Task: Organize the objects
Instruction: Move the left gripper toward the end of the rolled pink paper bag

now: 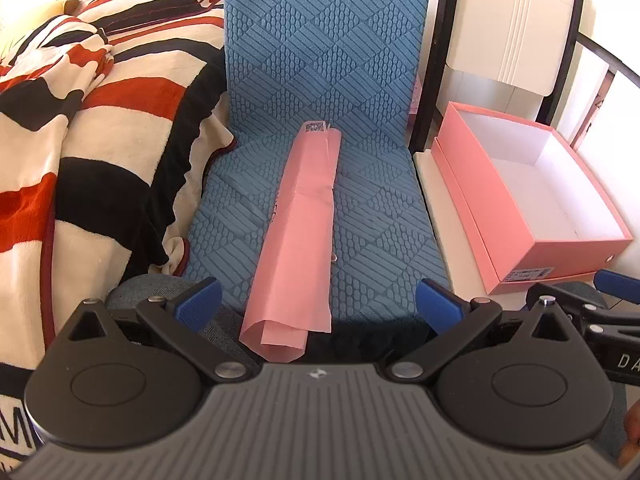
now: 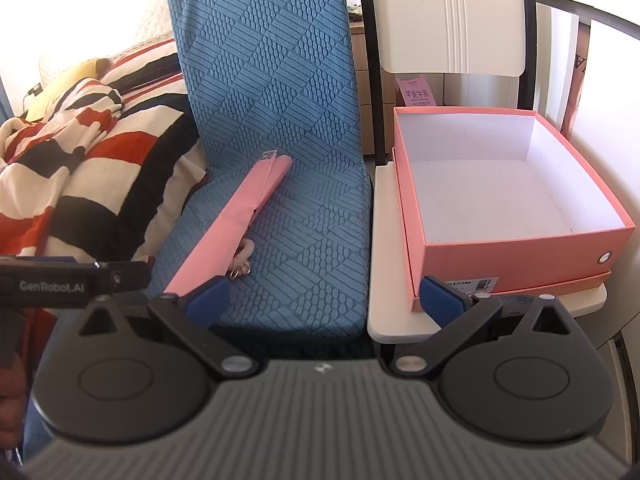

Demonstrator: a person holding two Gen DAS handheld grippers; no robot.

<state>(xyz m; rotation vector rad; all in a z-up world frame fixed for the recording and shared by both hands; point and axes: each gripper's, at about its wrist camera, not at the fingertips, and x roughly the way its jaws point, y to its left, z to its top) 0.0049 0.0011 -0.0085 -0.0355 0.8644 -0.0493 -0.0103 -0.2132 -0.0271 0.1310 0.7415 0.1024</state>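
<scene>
left claw [image 1: 318,300]: jaws spread as wide as they go, blue pads [image 1: 202,298] far apart, nothing held, nothing touching the pads.
right claw [image 2: 326,298]: same, fully spread, empty, pads clear of everything.
pink paper bag [image 1: 298,232]: long, folded flat, lies lengthwise on the seat of the blue chair [image 1: 320,60]; near end curls open at the seat's front edge. From the left wrist view it sits between the two pads, nearer the left one, not touched. QR label at its far end, up against the chair back.
bag from right view: pink paper bag [image 2: 244,208] runs diagonally, near end goes behind the right claw's left pad [image 2: 208,300]; contact there cannot tell. Small metal ring and pale charm [image 2: 242,268] beside it on the seat.
pink box [image 2: 516,252]: open, white inside, empty, stands in its lid on a white chair [image 2: 384,312] just beside the blue chair, on the right. Barcode sticker on its front. Ahead of the right claw's right pad, not touched.
striped blanket [image 1: 80,120]: red, black and cream, heaped on the bed left of the blue chair.
pose: both claws tilt downward toward the seats, side by side; right claw's edge shows at the right of the left view, left claw's body at the left of the right view.
hands: only slivers at frame edges, grip unclear.
</scene>
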